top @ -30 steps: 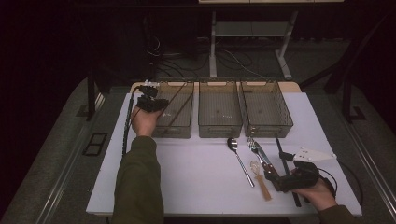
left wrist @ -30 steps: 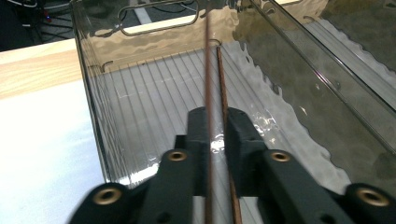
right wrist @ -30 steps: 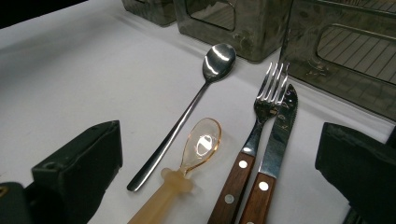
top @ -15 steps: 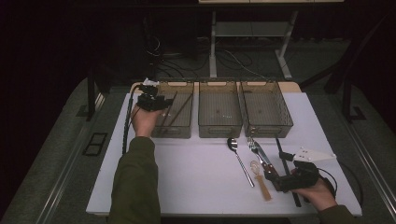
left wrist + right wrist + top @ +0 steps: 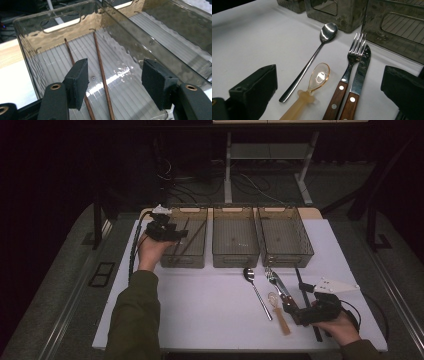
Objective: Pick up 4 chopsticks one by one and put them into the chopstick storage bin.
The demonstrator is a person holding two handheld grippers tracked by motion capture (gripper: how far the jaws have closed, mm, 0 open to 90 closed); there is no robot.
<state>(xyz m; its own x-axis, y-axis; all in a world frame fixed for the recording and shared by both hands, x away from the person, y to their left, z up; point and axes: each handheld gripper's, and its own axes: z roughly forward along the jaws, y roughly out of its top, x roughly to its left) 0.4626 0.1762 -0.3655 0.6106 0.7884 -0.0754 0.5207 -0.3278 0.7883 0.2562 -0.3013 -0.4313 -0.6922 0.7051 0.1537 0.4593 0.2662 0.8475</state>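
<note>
A: What's on my screen, biggest first: the white table (image 5: 200, 315), and along its far edge three clear bins. My left gripper (image 5: 181, 234) hangs over the left bin (image 5: 182, 257).

B: Anything in that bin?

A: Two thin brown sticks (image 5: 101, 75), lying side by side on its ribbed floor. In the left gripper view they run under my jaws, one close to the left pad, the other nearer the middle of the gap.

B: Jaws?

A: They've just been opening. About half apart now, pads pressing on nothing, the sticks lying loose below.

B: And your right side?

A: Right gripper (image 5: 287, 306) sits low at the near right of the table, jaws wide, gripping nothing. Just ahead of it lies the cutlery: a long steel spoon (image 5: 312, 58), a fork (image 5: 349, 67) and a knife (image 5: 359, 77) with wooden handles, touching side by side, and smallest, an amber plastic spoon (image 5: 314, 82) between the steel spoon and the fork.
</note>
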